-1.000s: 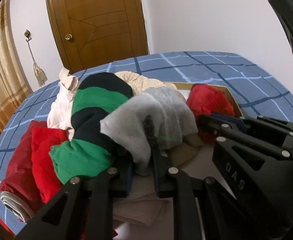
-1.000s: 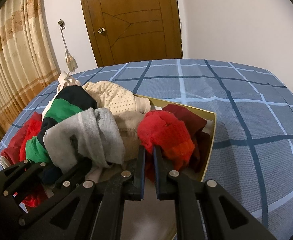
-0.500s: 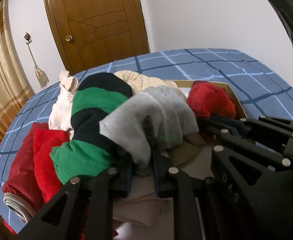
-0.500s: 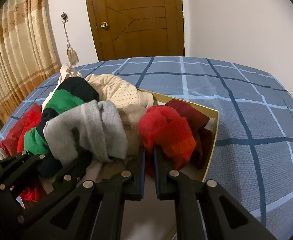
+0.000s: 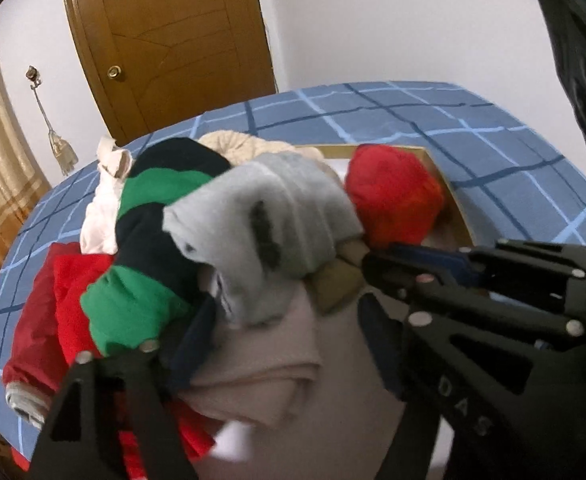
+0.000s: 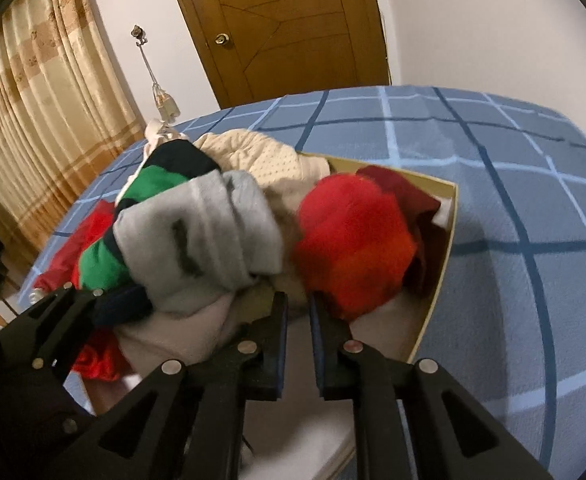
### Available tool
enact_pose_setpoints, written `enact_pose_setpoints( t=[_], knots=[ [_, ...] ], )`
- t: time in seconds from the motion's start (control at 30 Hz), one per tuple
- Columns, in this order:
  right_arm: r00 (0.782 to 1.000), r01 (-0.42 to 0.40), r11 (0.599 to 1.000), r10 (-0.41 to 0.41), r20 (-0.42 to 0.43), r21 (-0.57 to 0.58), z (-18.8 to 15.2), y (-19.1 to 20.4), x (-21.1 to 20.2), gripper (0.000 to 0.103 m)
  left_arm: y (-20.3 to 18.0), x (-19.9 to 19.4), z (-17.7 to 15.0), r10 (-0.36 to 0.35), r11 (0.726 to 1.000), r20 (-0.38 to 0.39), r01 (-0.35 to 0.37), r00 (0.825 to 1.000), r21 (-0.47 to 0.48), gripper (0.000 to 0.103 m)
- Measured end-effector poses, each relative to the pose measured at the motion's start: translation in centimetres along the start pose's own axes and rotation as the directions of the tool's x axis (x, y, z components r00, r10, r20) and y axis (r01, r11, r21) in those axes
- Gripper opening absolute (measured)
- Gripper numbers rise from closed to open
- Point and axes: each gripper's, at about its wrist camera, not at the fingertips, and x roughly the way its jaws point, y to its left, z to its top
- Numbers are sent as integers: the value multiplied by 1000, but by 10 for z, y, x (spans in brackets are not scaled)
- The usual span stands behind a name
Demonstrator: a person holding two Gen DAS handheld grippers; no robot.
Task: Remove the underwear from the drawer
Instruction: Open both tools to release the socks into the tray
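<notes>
Your left claw (image 5: 289, 328) has just opened and let go of the grey underwear (image 5: 269, 216) mid-frame, your right claw (image 6: 297, 320) is nearly closed and empty, and red pieces (image 6: 353, 248) wait in the box (image 6: 441, 280).

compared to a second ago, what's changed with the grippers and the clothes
The left gripper has just opened and let go of the grey garment, which now rests loose on the pile. The right gripper has eased open only slightly and is still nearly closed at the lower edge of the red garment; whether it pinches the cloth is unclear. The box, the blue checked bedspread and the rest of the pile stayed put.
</notes>
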Motion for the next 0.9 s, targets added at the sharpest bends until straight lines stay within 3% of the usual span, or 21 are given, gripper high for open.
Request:
enact_pose_setpoints(
  t=[0.27, 0.5, 0.7, 0.9],
  knots=[
    [999, -19, 999, 21, 44, -27, -10, 10, -29, 14, -9, -33, -11, 67, 998, 89, -68, 994, 16, 96],
    [997, -15, 999, 18, 79, -33, -20, 19, -53, 15, -5, -55, -23, 60, 998, 113, -59, 992, -17, 100],
    [993, 43, 997, -36, 109, -60, -34, 30, -69, 15, -1, -66, -35, 104, 994, 130, -101, 986, -29, 101],
    [986, 44, 999, -41, 159, -15, -45, 27, -87, 15, 11, -79, -48, 145, 989, 151, -139, 978, -52, 101]
  ],
)
